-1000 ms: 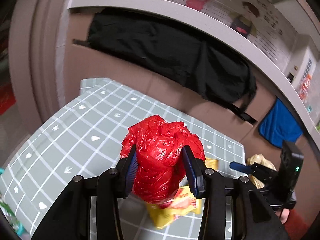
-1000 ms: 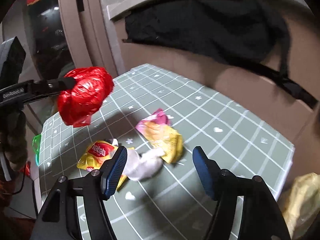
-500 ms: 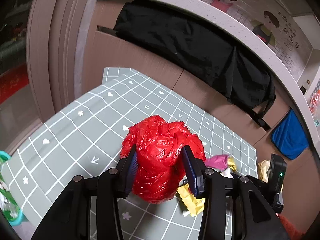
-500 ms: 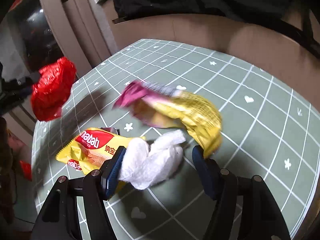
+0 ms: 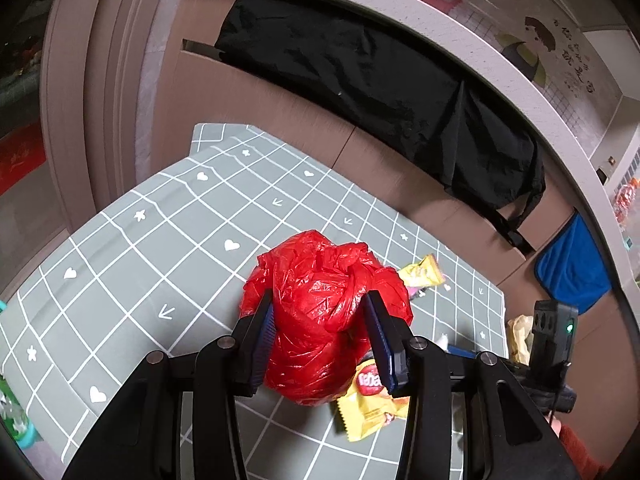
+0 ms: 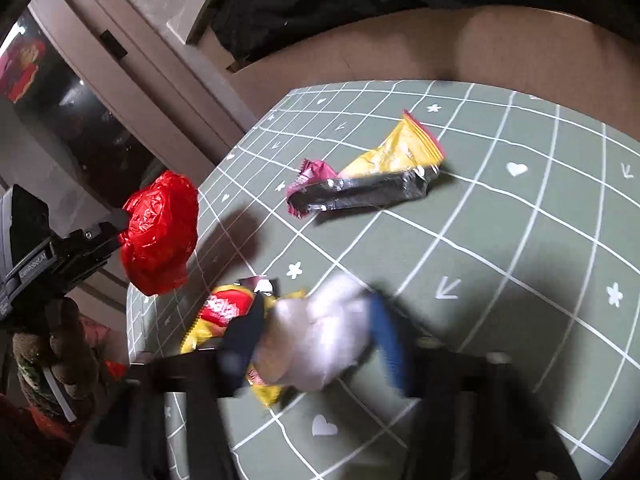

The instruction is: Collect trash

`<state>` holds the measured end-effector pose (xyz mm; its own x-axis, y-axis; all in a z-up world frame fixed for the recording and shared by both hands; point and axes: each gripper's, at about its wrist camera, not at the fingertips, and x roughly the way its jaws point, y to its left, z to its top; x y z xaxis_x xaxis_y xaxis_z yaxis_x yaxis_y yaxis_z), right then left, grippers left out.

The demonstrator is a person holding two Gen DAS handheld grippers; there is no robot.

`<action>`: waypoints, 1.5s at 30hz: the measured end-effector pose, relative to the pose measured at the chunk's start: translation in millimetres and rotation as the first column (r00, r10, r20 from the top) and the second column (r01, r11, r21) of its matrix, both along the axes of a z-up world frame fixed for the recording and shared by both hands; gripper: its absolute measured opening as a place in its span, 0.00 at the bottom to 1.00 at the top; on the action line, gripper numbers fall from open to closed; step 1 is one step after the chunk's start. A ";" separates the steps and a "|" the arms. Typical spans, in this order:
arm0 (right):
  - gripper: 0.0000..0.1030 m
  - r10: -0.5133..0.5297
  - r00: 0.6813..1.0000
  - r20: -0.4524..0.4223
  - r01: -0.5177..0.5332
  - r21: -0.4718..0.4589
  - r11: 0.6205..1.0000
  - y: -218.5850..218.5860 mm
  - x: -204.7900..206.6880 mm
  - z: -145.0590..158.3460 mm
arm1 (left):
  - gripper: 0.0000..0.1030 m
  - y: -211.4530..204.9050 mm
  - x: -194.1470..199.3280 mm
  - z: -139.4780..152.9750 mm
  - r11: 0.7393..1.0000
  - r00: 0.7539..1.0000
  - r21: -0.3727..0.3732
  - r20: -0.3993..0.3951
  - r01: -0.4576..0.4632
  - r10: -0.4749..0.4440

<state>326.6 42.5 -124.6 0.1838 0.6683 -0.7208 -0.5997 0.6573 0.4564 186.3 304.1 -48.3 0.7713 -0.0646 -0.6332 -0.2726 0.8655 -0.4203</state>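
Note:
My left gripper (image 5: 319, 297) is shut on a crumpled red plastic bag (image 5: 320, 264), held above the grey-green checked tablecloth (image 5: 160, 240). From the right wrist view the red bag (image 6: 160, 232) hangs at the table's left edge. My right gripper (image 6: 316, 320), blurred, is low over the cloth. Its jaws are closing on a white crumpled tissue (image 6: 316, 340), and both pads touch its sides. A yellow and red snack packet (image 6: 224, 312) lies partly under the tissue. Farther back lie a yellow wrapper (image 6: 396, 152) and a silver and pink wrapper (image 6: 360, 194).
A black cloth (image 5: 380, 80) hangs over the brown panel behind the table, and a blue cloth (image 5: 572, 272) hangs to its right. A yellowish bag (image 5: 520, 336) sits past the table's right edge. A green object (image 5: 12, 420) shows at the lower left. A person's gloved hand (image 6: 52, 344) holds the left gripper.
My right gripper sank to the cloth, rolled, and its jaws closed in around the white tissue. The left gripper kept its hold on the red bag and drifted slightly.

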 end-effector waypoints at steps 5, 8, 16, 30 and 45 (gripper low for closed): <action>0.23 0.026 0.995 0.093 -0.010 -0.159 0.987 7.3 -13.5 1.4 | 0.43 -15.4 3.0 10.0 0.999 1.000 0.035 0.021 0.018 -0.019; 0.22 -0.005 0.980 0.200 0.032 -0.134 0.990 -6.0 -25.8 28.0 | 0.42 -34.1 5.6 21.8 0.996 0.998 0.081 0.049 0.041 -0.045; 0.22 -0.115 0.930 0.348 0.139 -0.045 0.989 -66.9 -25.8 96.1 | 0.42 -92.7 15.9 52.1 0.989 0.984 0.106 0.137 0.102 -0.116; 0.36 -0.164 0.967 0.197 0.163 0.019 0.986 -121.7 -30.1 33.6 | 0.42 -121.4 28.4 42.5 0.984 0.985 0.097 0.067 0.150 -0.157; 0.16 -0.122 0.965 0.233 0.163 -0.168 0.972 -108.8 -29.8 13.4 | 0.42 -139.2 28.5 37.8 0.975 0.983 0.145 0.058 0.167 -0.177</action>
